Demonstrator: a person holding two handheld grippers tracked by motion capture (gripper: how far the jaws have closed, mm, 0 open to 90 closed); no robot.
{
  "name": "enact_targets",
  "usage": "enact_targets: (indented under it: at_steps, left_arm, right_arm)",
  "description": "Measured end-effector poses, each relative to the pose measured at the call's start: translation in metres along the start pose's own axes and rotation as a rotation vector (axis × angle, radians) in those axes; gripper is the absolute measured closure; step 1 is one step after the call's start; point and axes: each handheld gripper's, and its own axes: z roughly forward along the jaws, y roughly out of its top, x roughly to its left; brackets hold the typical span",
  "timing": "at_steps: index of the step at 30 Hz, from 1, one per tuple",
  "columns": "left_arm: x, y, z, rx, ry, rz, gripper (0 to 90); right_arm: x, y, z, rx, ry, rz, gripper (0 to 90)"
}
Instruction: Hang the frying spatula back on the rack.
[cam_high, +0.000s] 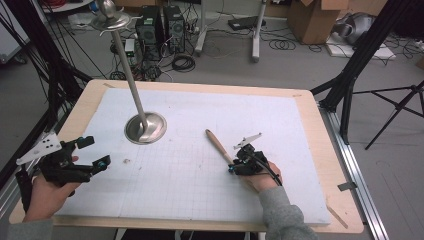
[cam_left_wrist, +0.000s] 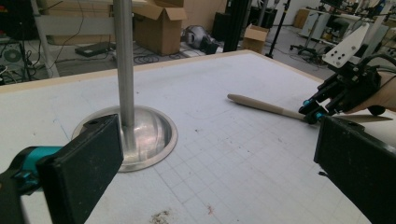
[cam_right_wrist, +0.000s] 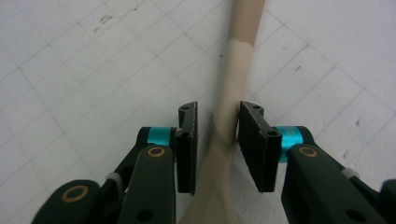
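Observation:
A wooden utensil (cam_high: 218, 143) with a pale handle lies on the white gridded mat (cam_high: 200, 180), right of centre. My right gripper (cam_high: 232, 167) is lowered over its near end. In the right gripper view the handle (cam_right_wrist: 231, 93) runs between the jaws of this gripper (cam_right_wrist: 217, 135). The right pad is against the wood and a narrow gap remains at the left pad. My left gripper (cam_high: 96, 152) hovers at the mat's left edge, open wide and empty. The left gripper view looks past its jaws (cam_left_wrist: 219, 158) at the utensil (cam_left_wrist: 261, 106) and the right gripper (cam_left_wrist: 313, 112).
A metal stand with a round dished base (cam_high: 145, 127) and a tall leaning pole (cam_high: 127, 65) rises left of centre, close in front of the left gripper (cam_left_wrist: 123, 60). The wooden table rim (cam_high: 325, 150) frames the mat. Boxes, cables and tripod legs lie beyond.

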Motion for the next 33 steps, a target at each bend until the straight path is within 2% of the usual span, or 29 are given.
enact_targets:
  at_steps: [5,10,16,19,25,33]
  left_arm:
    - [0.0000,0.0002,-0.0005,-0.003,0.002,-0.001,1.8]
    - [0.0000,0.0000,0.0000,0.000,0.001,0.000,1.8]
    - [-0.0001,0.0002,0.0000,-0.003,0.000,-0.002,1.8]
    - [0.0000,0.0002,0.0000,-0.003,0.000,-0.002,1.8]
    - [0.0006,0.0002,0.0001,-0.006,0.001,-0.004,1.8]
    - [0.0002,0.0008,-0.0006,-0.005,-0.001,-0.002,1.8]
  right_arm:
    - [0.0012,-0.0003,-0.0008,0.009,-0.016,0.004,72.2]
    - [0.0037,0.0003,-0.0006,0.012,-0.037,-0.016,73.4]
    - [0.0059,0.0015,-0.0009,0.019,-0.039,-0.013,76.9]
    - [0.0057,0.0017,-0.0016,0.025,-0.024,-0.010,77.6]
    - [0.0017,0.0015,-0.0020,0.023,0.012,0.030,77.8]
    - [0.0029,0.0039,-0.0054,-0.003,0.039,0.010,77.8]
